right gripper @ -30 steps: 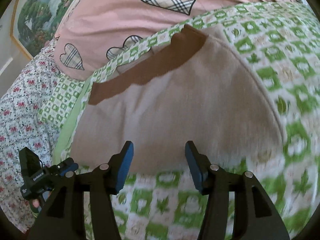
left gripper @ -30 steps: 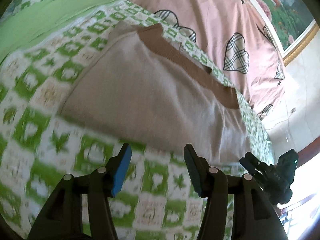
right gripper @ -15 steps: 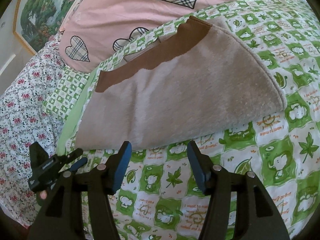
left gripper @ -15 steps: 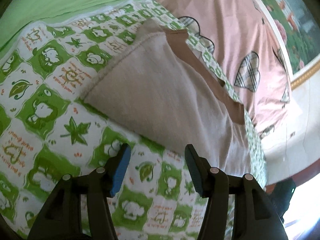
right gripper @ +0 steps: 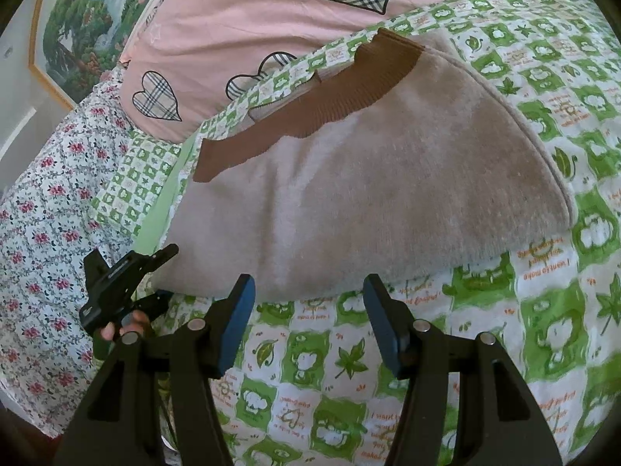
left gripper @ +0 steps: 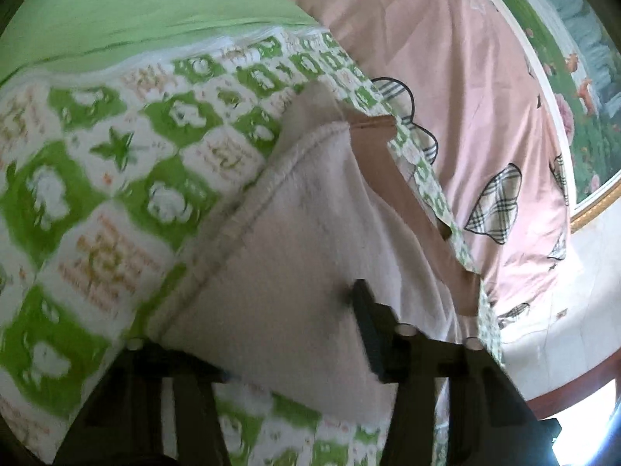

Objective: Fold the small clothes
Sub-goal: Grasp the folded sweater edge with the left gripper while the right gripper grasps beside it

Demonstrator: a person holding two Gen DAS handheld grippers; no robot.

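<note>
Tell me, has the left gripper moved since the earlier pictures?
Yes. The left gripper has gone forward over the beige garment, whose near edge earlier lay beyond its tips. Its jaws have just been closing, with the cloth between them.

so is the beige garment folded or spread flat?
Folded: the beige knit garment with brown ribbed band lies doubled, a second layer peeking out past the band.

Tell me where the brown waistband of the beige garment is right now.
In the right wrist view, the brown waistband runs along the beige garment's far edge, nearest the pink heart-print quilt.
</note>
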